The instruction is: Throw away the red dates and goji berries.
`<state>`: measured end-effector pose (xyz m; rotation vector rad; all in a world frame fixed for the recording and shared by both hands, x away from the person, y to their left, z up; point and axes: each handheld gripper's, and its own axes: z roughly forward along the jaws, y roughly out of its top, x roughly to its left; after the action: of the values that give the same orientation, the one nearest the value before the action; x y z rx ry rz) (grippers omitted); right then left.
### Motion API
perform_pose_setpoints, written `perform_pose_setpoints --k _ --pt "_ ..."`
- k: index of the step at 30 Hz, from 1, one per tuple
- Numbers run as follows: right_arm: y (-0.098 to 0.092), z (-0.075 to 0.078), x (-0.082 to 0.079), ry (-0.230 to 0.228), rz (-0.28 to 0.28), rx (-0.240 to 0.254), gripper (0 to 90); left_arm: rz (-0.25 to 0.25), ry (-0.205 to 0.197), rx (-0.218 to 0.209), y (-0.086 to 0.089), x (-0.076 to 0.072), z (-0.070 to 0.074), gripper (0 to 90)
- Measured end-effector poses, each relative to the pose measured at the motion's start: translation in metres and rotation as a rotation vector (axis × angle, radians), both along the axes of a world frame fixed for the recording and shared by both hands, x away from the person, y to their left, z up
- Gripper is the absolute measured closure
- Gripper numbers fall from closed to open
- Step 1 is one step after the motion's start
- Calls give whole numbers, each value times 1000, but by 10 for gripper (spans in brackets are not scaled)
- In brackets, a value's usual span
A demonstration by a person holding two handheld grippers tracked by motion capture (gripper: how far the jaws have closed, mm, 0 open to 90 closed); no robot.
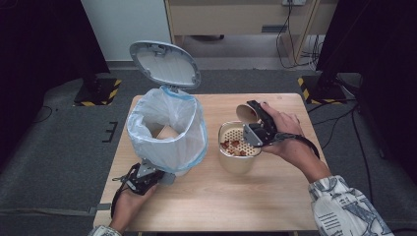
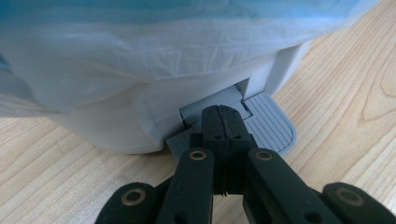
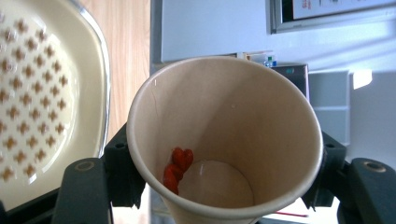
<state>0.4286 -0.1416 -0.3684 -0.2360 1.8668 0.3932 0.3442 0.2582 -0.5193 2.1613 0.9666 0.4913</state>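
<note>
Right gripper (image 1: 256, 120) clamps a tilted beige paper cup (image 3: 224, 140) above the perforated cream strainer bowl (image 1: 239, 147), apparently emptying red scraps (image 3: 177, 168), while the closed left gripper (image 2: 223, 122) presses the grey bin pedal (image 2: 273, 126), holding the lid (image 1: 164, 64) open.

table (image 1: 211, 196): light wood | floor (image 1: 59, 142): grey carpet (cables (image 1: 290, 44) trailing behind)

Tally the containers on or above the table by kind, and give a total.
Pedal bin, lined with a bag, lid up: 1
Cream strainer container holding red bits: 1
Paper cup in the right gripper, tipped, red bits still inside: 1
Total: 3
</note>
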Motion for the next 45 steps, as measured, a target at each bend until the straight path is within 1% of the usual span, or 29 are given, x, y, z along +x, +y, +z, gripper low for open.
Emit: perform_pose_setpoints --k 1,3,6,11,14,18,21,24,27,30,37,42,45 --pt "-1 2 2 10 1 22 312 0 -1 0 0 0 0 900" --pt "-4 4 4 43 7 96 312 0 0 0 0 0 0 900" --pt "-8 8 7 91 11 194 310 0 -1 0 0 0 0 900" --pt "-12 13 12 142 17 296 310 0 0 -1 0 0 0 900" --pt "-12 14 13 149 18 312 309 0 0 -1 0 0 0 900" --pt "-11 16 13 185 19 355 309 0 0 -1 0 0 0 900" --pt "-9 19 14 201 14 375 310 0 0 -1 0 0 0 900" --pt "-7 21 16 213 10 389 309 0 0 -2 0 0 0 900" --pt "-4 23 17 216 8 387 309 0 1 -3 0 0 0 900" --pt "-1 25 17 229 8 395 309 0 1 -3 0 0 0 900" --pt "3 29 20 269 2 451 307 0 1 -5 0 0 0 900" --pt "4 32 21 287 1 487 307 0 1 -4 0 0 0 900" --pt "5 34 20 291 0 492 307 0 1 -4 0 0 0 900"
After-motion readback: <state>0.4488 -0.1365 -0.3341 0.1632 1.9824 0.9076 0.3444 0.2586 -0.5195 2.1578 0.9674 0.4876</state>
